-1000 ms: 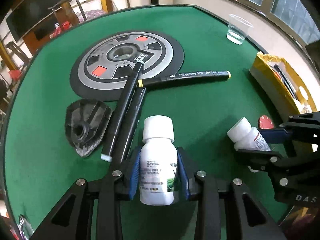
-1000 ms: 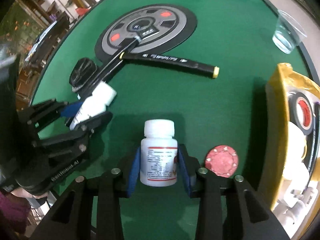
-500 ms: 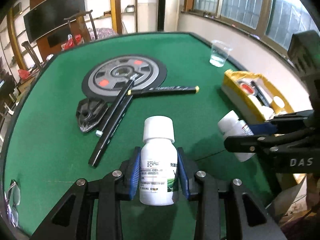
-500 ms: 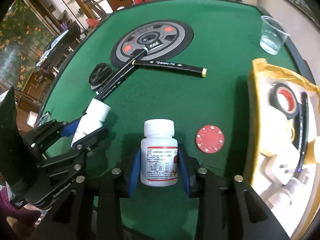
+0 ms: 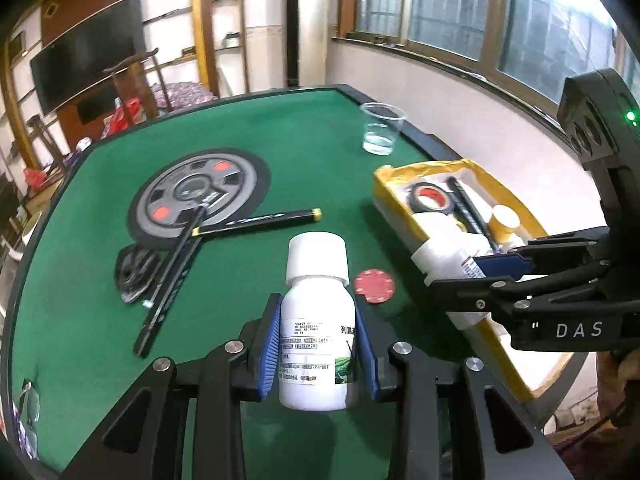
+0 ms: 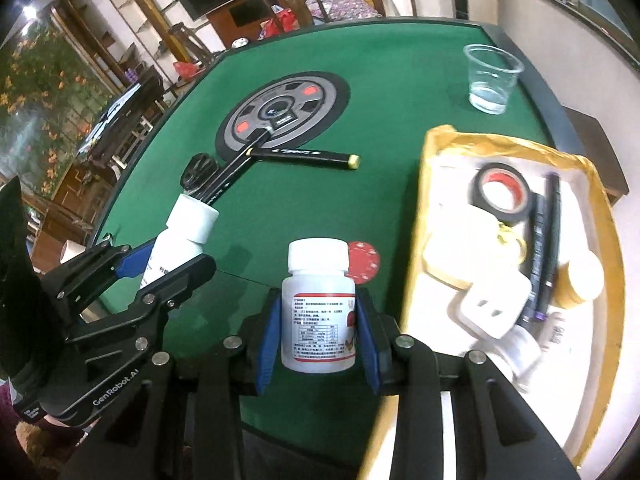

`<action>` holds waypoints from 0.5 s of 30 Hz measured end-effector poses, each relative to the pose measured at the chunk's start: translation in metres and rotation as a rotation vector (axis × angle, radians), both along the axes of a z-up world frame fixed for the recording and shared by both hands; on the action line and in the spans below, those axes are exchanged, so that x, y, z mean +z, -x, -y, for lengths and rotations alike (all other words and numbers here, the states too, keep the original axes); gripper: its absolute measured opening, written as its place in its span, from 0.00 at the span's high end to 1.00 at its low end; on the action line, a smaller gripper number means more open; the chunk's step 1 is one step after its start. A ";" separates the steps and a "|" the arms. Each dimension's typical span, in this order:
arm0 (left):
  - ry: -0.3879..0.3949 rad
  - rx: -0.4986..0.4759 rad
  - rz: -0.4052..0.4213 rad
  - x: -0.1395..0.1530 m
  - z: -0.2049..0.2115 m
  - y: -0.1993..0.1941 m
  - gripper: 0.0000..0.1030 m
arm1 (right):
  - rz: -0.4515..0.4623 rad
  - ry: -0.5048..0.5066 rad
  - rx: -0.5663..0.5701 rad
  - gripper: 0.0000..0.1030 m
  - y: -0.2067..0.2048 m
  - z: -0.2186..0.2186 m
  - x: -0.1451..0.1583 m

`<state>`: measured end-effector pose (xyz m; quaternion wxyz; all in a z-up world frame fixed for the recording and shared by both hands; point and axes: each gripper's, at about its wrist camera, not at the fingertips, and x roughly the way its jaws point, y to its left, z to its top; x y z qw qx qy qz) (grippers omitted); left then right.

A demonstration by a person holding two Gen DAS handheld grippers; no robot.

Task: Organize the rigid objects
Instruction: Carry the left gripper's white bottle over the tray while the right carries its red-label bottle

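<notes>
Left fingers: blue pads of the left gripper [image 5: 318,344] press both sides of a white bottle with a green-pictured label [image 5: 316,332], held upright and clear of the green felt table [image 5: 100,280].
Right fingers: blue pads of the right gripper [image 6: 318,334] clamp a white bottle with a red-edged label [image 6: 318,308], cap up, also off the felt.
Box: a yellow-rimmed box [image 6: 430,184] stands at the table's right edge; in the right wrist view it lies just right of the red-labelled bottle and holds a roll of black tape [image 6: 500,194], dark pens, a white plug and pale caps.
Chip: a red poker chip [image 5: 374,285] lies flat on the felt between the two bottles and the box.
Markers: a black marker with yellow ends [image 5: 256,221] lies on the felt, touching two more black markers [image 5: 172,276] that lean onto a wheel-printed round mat [image 5: 198,196].
Dark part: a black ribbed piece [image 5: 134,274] sits beside the mat's near edge.
Cup: a clear plastic cup [image 6: 492,78] stands near the far right edge, well apart from the rest.
</notes>
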<state>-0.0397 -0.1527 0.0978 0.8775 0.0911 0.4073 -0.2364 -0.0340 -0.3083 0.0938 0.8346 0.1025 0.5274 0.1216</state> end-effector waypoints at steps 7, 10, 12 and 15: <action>0.007 -0.068 -0.006 0.003 0.034 0.008 0.65 | -0.006 -0.017 -0.067 0.66 0.013 0.036 0.001; 0.009 -0.103 -0.012 0.002 0.050 0.014 0.65 | -0.012 -0.020 -0.117 0.66 0.021 0.057 -0.001; 0.012 -0.126 -0.015 0.002 0.059 0.018 0.65 | -0.017 -0.022 -0.143 0.66 0.026 0.069 -0.001; 0.021 -0.161 -0.017 0.003 0.072 0.023 0.65 | -0.028 -0.026 -0.186 0.66 0.035 0.088 -0.004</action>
